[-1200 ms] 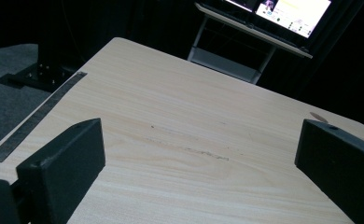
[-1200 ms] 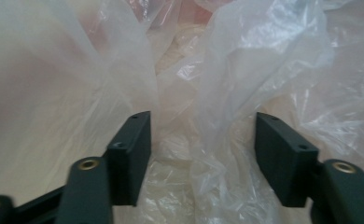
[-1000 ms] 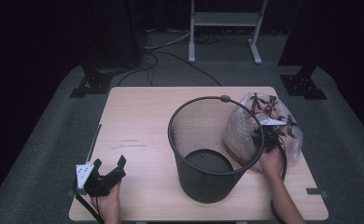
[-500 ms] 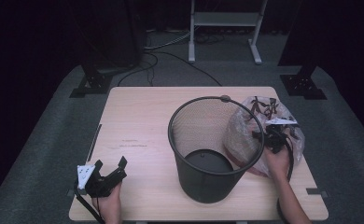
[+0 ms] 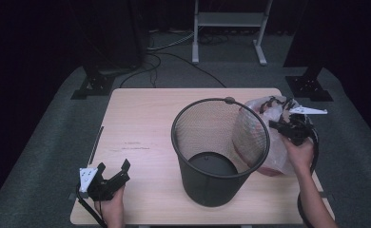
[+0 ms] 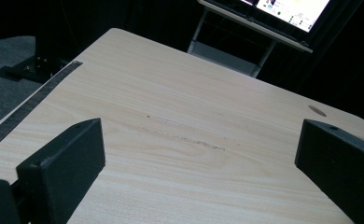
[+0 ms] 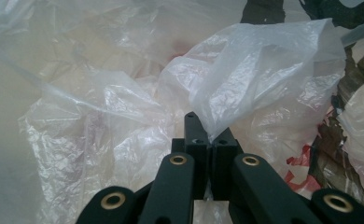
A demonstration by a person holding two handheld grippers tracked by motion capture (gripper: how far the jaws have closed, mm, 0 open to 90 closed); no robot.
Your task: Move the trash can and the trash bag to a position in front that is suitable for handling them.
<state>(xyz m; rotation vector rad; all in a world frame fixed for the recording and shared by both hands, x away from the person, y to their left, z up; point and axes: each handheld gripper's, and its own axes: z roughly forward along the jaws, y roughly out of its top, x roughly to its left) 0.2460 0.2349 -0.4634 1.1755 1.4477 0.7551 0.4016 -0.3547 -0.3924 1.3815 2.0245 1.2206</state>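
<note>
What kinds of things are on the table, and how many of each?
Black wire-mesh round waste bin: 1
Translucent crumpled plastic bag: 1
Black hand-held gripper: 2, the left open and empty, the right shut on the bag
Total: 4

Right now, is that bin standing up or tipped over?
Upright: the bin stands on its base on the table, rim up, round bottom visible inside.

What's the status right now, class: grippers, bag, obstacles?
Right gripper shut on plastic bag, right of the mesh bin. Left gripper open, idle at the table near edge. Bin stands between them.
</note>
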